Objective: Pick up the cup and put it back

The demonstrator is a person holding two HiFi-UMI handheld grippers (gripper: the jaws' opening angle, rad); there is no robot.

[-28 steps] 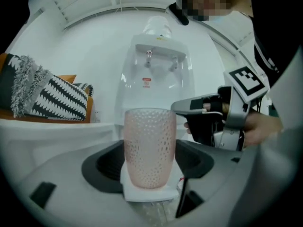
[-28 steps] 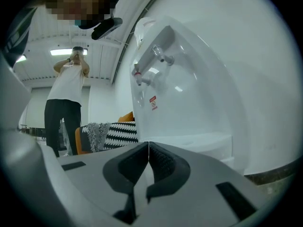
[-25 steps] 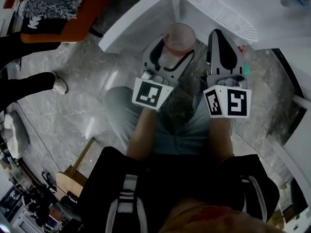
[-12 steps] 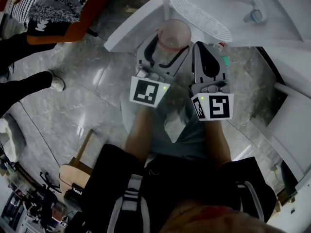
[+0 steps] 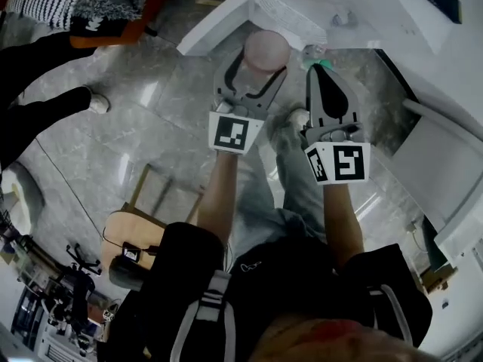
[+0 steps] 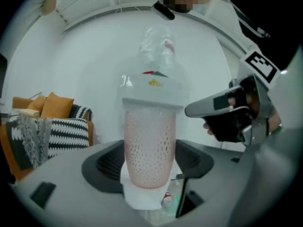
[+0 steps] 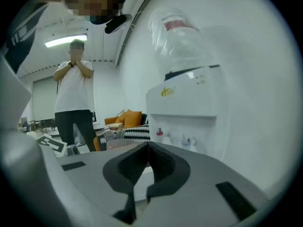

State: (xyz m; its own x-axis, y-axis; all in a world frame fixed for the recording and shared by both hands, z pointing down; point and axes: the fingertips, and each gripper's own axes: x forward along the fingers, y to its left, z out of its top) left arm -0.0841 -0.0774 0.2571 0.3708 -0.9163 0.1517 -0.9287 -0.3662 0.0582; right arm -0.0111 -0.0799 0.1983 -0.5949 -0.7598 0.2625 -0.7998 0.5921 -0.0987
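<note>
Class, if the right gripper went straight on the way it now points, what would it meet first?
Probably the white water dispenser, near its taps. The shut, empty right gripper points at its front, though depth is unclear.

The cup (image 6: 149, 143) is a tall tumbler of translucent pink plastic, its wall covered all over in small raised dots. It stands upright with the open rim on top and tapers slightly toward the base. It sits between the two jaws of my left tongs (image 6: 148, 174), which close on its lower part, held up just before the white water dispenser (image 6: 154, 86).
</note>
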